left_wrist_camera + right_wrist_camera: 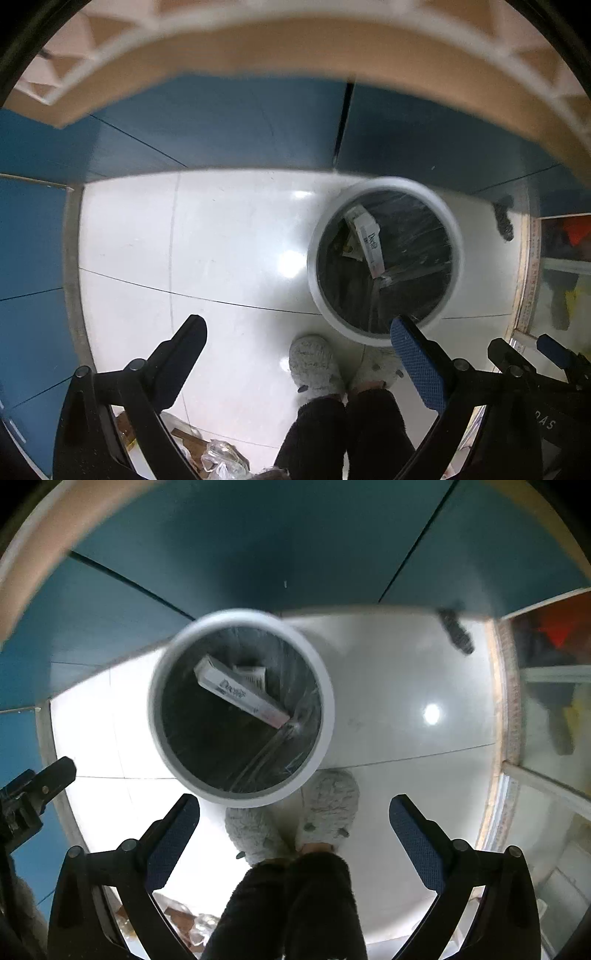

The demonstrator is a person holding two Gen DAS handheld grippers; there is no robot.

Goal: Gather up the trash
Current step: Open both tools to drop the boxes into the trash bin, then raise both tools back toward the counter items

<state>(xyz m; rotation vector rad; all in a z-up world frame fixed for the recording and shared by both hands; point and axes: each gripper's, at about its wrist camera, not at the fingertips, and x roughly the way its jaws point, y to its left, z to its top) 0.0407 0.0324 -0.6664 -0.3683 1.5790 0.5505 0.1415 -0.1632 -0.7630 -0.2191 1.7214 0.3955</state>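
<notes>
Fingers spread; barcode right-wrist only.

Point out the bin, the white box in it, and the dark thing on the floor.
bin (325,686), right wrist view, right rim.
white box (236,694), right wrist view, printed face.
dark thing (456,629), right wrist view, its middle.

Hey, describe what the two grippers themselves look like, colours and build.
Both the left gripper and right gripper are black, angular linkage frames with round pivot bolts. Each finger carries a dark blue, dimpled pad. White lettering ending "AS" marks the right gripper's body. No cables show.
</notes>
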